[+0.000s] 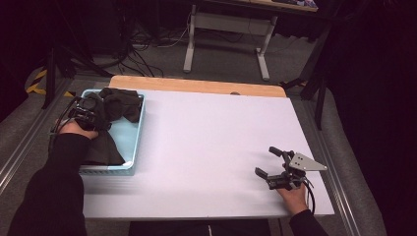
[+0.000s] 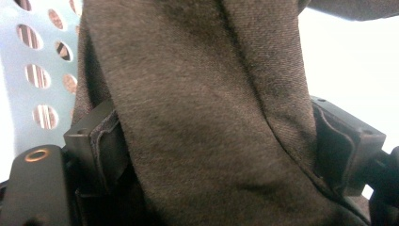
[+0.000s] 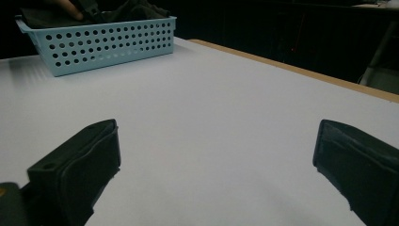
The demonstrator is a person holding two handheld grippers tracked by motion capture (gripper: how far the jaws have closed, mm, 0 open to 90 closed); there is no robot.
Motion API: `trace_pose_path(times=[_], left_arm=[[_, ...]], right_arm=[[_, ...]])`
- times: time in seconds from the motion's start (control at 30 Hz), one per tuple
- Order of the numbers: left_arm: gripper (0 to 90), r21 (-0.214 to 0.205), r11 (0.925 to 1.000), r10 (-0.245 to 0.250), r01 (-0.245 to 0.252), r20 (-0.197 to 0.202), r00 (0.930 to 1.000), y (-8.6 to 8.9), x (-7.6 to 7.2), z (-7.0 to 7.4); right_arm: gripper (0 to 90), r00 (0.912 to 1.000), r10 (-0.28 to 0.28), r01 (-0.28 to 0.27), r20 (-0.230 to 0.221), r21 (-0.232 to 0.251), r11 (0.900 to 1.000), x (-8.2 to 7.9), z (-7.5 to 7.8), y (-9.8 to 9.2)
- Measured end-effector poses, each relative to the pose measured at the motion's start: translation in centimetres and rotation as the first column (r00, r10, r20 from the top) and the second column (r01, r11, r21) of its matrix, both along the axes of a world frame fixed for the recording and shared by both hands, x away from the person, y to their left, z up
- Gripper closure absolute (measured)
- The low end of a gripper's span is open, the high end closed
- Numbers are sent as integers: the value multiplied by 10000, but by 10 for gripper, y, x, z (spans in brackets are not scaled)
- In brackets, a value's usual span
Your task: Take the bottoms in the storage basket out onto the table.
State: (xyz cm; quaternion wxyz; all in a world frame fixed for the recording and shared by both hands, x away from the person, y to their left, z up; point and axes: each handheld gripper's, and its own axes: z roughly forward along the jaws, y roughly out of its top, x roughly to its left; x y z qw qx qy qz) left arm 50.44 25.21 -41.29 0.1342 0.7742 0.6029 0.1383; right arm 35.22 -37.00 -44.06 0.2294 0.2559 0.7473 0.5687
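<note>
One light-blue perforated basket [image 1: 139, 129] at the table's [image 1: 206, 147] left edge, holding one dark brown cloth [image 1: 120, 104], bunched; left gripper [image 1: 91, 114] inside the basket, jaws either side of a fold of the cloth [image 2: 197, 117], pads seemingly touching it; right gripper [image 1: 271, 162] on the bare white table, jaws wide apart, nothing between.

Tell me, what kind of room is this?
Probably a lab or workshop for recording tasks: a white work table on a metal frame, cables tangled on the floor behind, and another desk's legs nearby.
</note>
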Motion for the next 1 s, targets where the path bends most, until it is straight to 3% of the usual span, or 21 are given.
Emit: trace_pose_path(times=[0.33, 0.53, 0.63, 0.83, 1.0], left_arm=[[175, 527, 9986, -57, 81, -452, 9990, -7, 5, -8], [222, 608, 9979, 263, -219, -731, 9970, -11, 8, -15], [273, 740, 9968, 359, -307, -695, 9969, -12, 8, -15], [383, 1443, 9892, 335, -241, -632, 9974, -16, 7, -15], [528, 1805, 9834, 325, -210, -605, 9976, -18, 6, -14]], right_arm=[[22, 10000, 32, -32, -10, 42, 10000, 0, 0, 0], [22, 10000, 31, -31, -20, 56, 10000, 0, 0, 0], [22, 10000, 42, -42, -23, 59, 10000, 0, 0, 0], [23, 10000, 60, -59, -40, 91, 9999, 0, 0, -1], [24, 10000, 66, -65, -47, 98, 9999, 0, 0, -1]])
